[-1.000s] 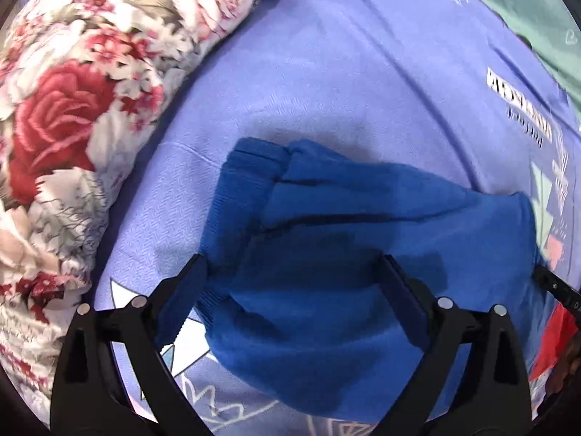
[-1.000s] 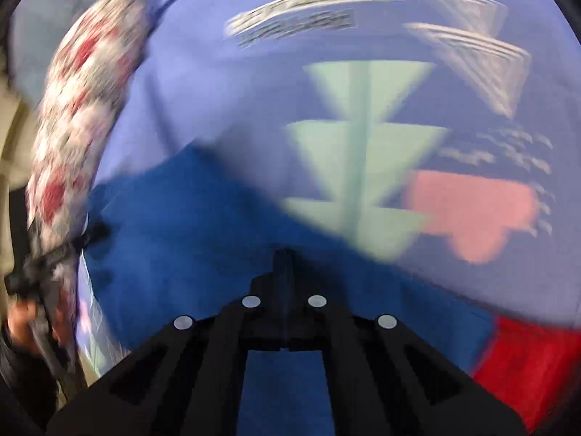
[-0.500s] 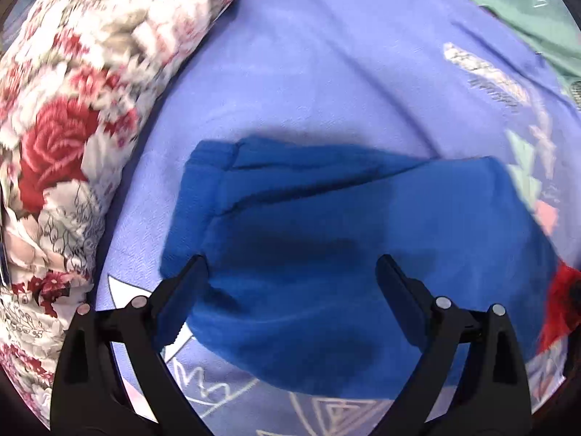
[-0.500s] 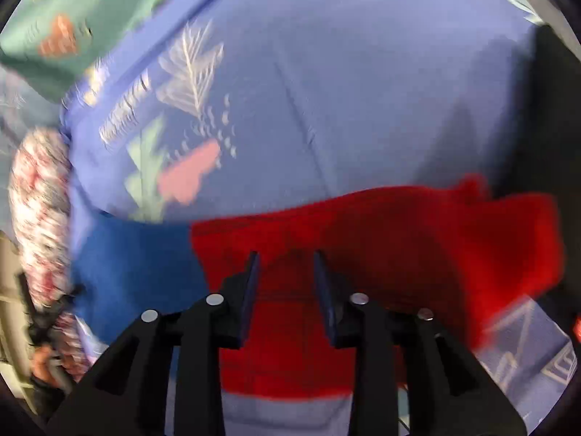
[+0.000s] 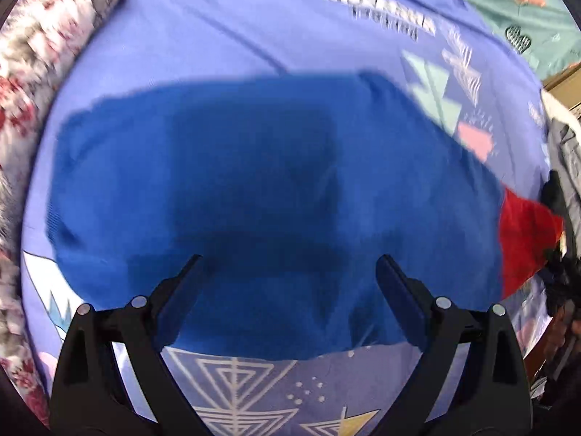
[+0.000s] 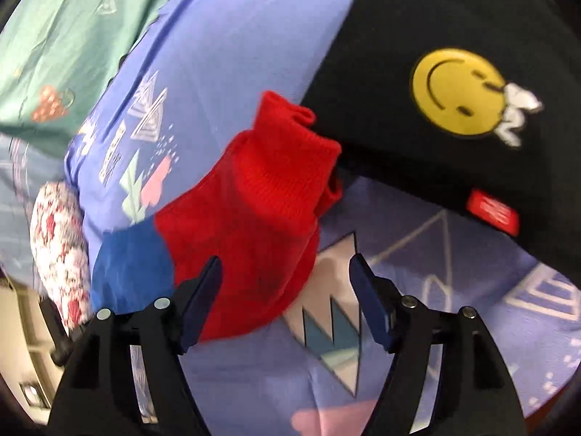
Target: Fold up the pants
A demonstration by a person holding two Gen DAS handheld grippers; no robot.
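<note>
The pants [image 5: 254, 189] are blue with a red lower leg [image 5: 523, 239] and lie flat on a purple patterned bedsheet [image 5: 225, 25]. My left gripper [image 5: 288, 272] is open and empty, hovering over the blue part near its front edge. In the right wrist view the red leg with its ribbed cuff [image 6: 287, 160] runs up from the blue part [image 6: 130, 265]. My right gripper [image 6: 285, 279] is open and empty, its left finger over the red leg and its right finger over the sheet [image 6: 399, 381].
A black garment with a yellow smiley patch [image 6: 457, 91] lies just beyond the red cuff. A floral pillow [image 5: 36, 54] borders the sheet on the left and shows in the right wrist view [image 6: 58, 250]. Green fabric [image 6: 65, 29] lies at the far side.
My right gripper opened, letting go of the pants, and swung along to the red cuff end. The left gripper pulled back; the blue part now lies spread flat.
</note>
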